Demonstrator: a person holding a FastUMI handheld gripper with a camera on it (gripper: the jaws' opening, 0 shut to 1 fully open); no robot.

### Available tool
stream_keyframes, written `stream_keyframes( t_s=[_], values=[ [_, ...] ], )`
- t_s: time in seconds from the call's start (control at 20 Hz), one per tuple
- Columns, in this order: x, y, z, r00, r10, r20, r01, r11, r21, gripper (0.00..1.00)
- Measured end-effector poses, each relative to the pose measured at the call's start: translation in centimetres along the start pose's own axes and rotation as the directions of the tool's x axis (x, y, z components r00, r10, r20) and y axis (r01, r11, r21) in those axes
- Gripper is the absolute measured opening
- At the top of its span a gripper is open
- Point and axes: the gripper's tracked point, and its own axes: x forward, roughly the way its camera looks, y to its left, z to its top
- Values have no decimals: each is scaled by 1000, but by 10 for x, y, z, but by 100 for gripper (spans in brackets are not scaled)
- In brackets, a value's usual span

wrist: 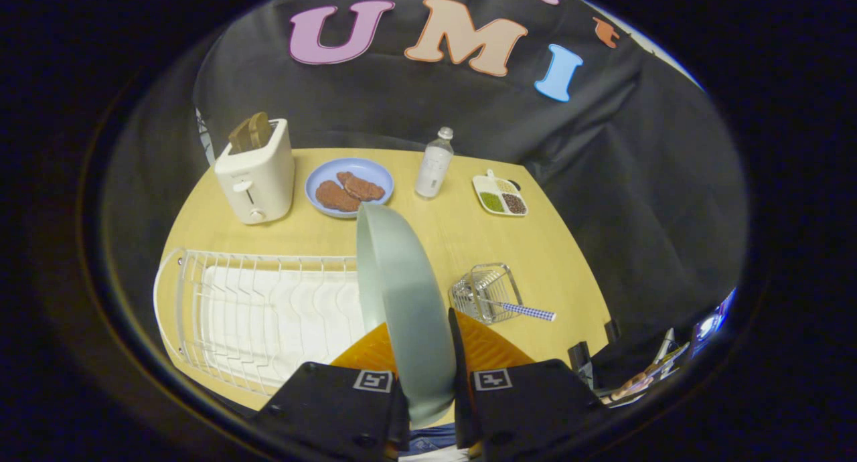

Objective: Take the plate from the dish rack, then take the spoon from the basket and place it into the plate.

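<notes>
Plate (405,294) stands on edge, clamped between the jaws of the gripper (428,355), raised above the table's (469,241) near edge beside the dish rack (254,315); spoon (525,309) rests in the basket (485,291).

No readable text, brand or number on anything; the bottle (434,164) label is too small and blurred to make out; two square black-and-white marker tags (373,380) sit on the gripper (423,355) body, pattern only, no letters, fingers clamping the plate (402,294)
</notes>
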Motion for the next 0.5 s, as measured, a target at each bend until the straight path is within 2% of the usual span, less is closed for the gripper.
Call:
stream_keyframes(
  t_s=[0.3,0.5],
  values=[
    [-42,-52,2,992,-38,122,19,988,154,29],
    [-68,-99,-15,981,-67,180,7,949,315,29]
  ],
)
